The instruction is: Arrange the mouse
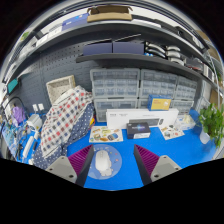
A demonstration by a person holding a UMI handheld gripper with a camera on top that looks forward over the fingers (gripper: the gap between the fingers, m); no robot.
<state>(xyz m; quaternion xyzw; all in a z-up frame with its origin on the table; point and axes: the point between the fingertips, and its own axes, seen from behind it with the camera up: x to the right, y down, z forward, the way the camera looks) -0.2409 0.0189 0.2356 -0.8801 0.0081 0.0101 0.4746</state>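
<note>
A white computer mouse lies on a round clear disc on the blue table top. It sits between the two fingers of my gripper, nearer the left one. The left finger's purple pad and the right finger's purple pad stand wide apart. There is a gap on each side of the mouse, wider on the right. The gripper is open and holds nothing.
A white keyboard with a black device in front lies beyond the mouse. A checked cloth covers something at the left. Drawer cabinets line the back wall. A green plant stands at the right.
</note>
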